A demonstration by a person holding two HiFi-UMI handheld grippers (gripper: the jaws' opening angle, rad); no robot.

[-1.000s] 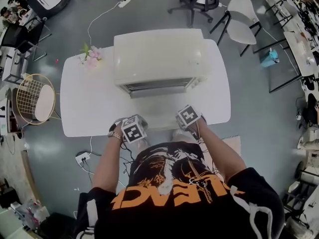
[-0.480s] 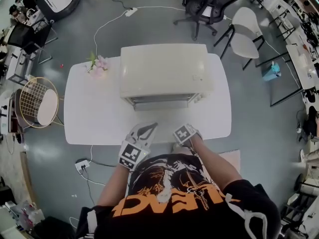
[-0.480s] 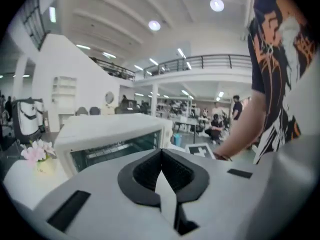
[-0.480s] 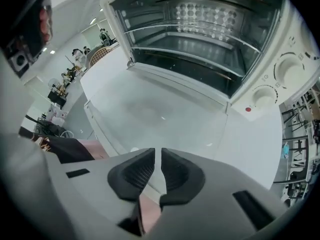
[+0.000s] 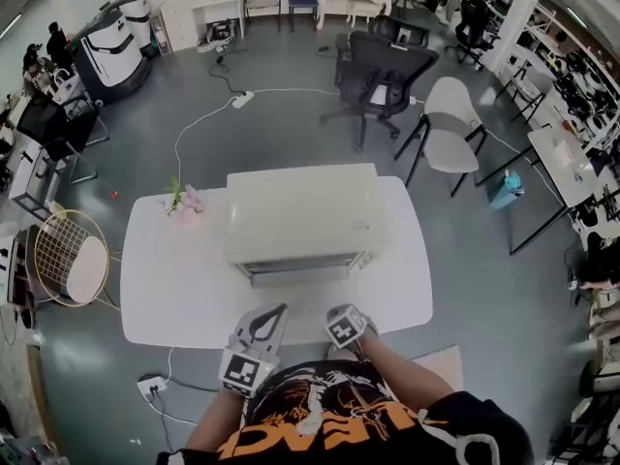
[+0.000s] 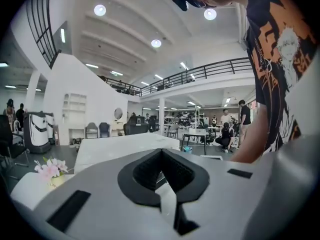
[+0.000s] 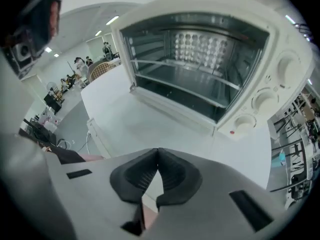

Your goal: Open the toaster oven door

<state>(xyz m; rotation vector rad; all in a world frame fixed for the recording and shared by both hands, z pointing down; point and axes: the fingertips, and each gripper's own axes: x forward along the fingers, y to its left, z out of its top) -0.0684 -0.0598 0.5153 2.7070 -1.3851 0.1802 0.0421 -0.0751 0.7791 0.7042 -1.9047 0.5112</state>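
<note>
We see the toaster oven (image 5: 305,213) at mid surface (image 5: 174,294), toward the back edge, front facing the person. Cream box, wide flat top. In the right gripper view its front fills the top of the frame: dark cavity w/ wire rack (image 7: 180,86) inside, and three round knobs (image 7: 265,100) stacked down the panel on the right side. We can't tell for sure if the door is open or shut; the inside shows clearly.

Left tongs (image 6: 161,151): tips together, nothing btw them. In the head view they sit over the near edge of the surface, in front of the oven's left half, not touching it. They're angled up, so the left gripper view gets the ceiling and only the oven's top.

Right tongs (image 7: 158,150): closed, tips meet, empty. They're aimed at the oven front from the near edge, with bare surface btw them and the oven, clearly apart.

Pink flowers (image 5: 184,201) sit at the far left of the surface, just beside the oven's left rear corner. Black office chair (image 5: 383,71) and white chair (image 5: 450,124) are on the floor behind the surface. Person's black shirt w/ orange print (image 5: 329,424) is at the bottom of the head view.
</note>
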